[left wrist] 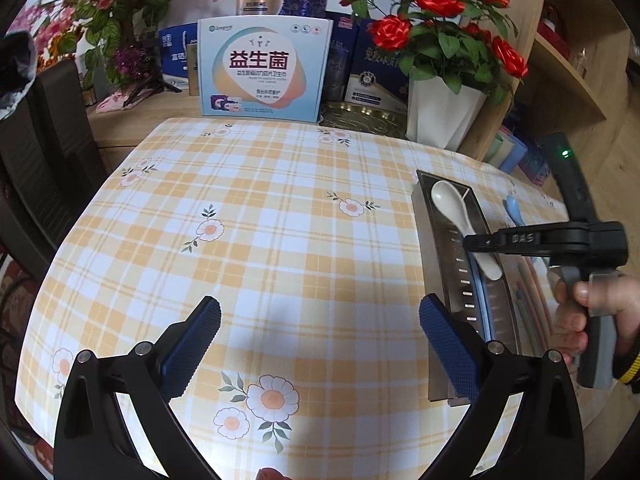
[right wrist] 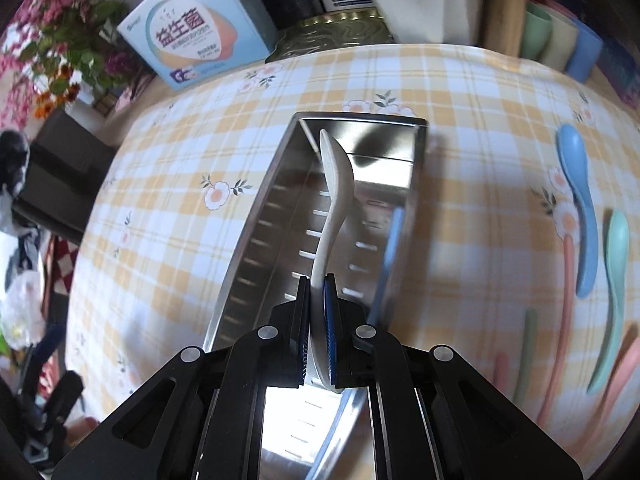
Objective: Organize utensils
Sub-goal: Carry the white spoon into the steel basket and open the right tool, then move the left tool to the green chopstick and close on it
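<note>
My right gripper (right wrist: 317, 280) is shut on the handle of a white spoon (right wrist: 336, 184) and holds it over the long steel utensil tray (right wrist: 256, 232), bowl end toward the tray's far wall. From the left wrist view the same white spoon (left wrist: 460, 216) hangs above the steel tray (left wrist: 436, 280), pinched by the right gripper (left wrist: 476, 242), which a hand holds at the right edge. My left gripper (left wrist: 320, 320) stands open above the checked tablecloth, left of the tray, with nothing between its fingers.
A blue spoon (right wrist: 576, 200), a teal spoon (right wrist: 616, 264) and pink utensils (right wrist: 564, 320) lie on the cloth right of the tray. Boxes (left wrist: 264, 68), a red-rose vase (left wrist: 440, 120) and a gold tin (left wrist: 360, 116) line the table's far edge. Cups (right wrist: 560, 40) stand back right.
</note>
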A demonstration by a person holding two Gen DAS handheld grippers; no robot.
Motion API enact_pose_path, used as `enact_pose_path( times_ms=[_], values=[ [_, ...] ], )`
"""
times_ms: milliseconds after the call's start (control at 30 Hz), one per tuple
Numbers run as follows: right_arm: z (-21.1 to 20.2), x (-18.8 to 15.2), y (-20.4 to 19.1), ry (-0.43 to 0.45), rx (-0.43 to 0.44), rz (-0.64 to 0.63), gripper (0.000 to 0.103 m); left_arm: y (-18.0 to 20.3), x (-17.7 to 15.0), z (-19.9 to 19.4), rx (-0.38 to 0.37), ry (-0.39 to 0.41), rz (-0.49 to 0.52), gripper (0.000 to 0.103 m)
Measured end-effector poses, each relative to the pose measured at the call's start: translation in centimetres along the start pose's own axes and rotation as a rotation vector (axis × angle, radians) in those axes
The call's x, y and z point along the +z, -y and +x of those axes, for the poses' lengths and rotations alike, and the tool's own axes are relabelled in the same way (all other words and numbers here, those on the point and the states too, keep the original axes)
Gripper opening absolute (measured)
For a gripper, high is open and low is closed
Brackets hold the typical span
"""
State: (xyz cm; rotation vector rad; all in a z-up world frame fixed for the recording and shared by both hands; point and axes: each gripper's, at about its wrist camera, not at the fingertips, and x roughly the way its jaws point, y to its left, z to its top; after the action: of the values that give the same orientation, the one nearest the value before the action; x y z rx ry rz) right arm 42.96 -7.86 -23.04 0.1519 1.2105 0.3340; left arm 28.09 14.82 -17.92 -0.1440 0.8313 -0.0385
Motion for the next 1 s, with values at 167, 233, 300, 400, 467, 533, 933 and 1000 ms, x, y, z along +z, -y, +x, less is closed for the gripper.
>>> enact_pose_path(
  times_ms=[167, 233, 300, 400, 467, 533, 933, 1000],
  values=[
    [0.2, 0.0, -1.0, 0.049, -0.09, -0.062, 0.009, 0.2, -0.1, 0.0, 0.025, -0.016, -0.015, 0.097],
    [0.3, -0.1, -0.6, 0.051, -0.093, -0.058, 0.009, 0.4, -0.1, -0.1, 0.013, -0.013, -0.017, 0.097],
    [0.1, -0.3, -0.2, 0.057, -0.073, -0.057, 0.009, 0.8, -0.1, -0.1, 0.013, -0.013, -0.012, 0.097],
    [-0.9, -0.8, -0.1, 0.077, -0.04, -0.078, 0.01, 1.3, 0.0, -0.2, 0.015, -0.013, -0.014, 0.097],
    [-2.1, -1.3, 0.0, 0.101, -0.041, -0.092, 0.011, 1.6, 0.0, -0.5, 0.005, -0.004, -0.017, 0.097],
    [-3.7, -2.1, 0.3, 0.134, -0.03, -0.081, 0.016, 2.1, 0.1, -0.7, -0.003, 0.001, -0.016, 0.097],
    [-11.6, -8.9, 4.6, 0.336, 0.023, -0.082, 0.05, 7.1, 0.1, -2.2, 0.015, 0.017, 0.015, 0.096],
    [-12.8, -10.2, 6.1, 0.364, 0.029, -0.065, 0.05, 7.9, -0.1, -2.4, 0.019, 0.024, 0.019, 0.084]
  ],
)
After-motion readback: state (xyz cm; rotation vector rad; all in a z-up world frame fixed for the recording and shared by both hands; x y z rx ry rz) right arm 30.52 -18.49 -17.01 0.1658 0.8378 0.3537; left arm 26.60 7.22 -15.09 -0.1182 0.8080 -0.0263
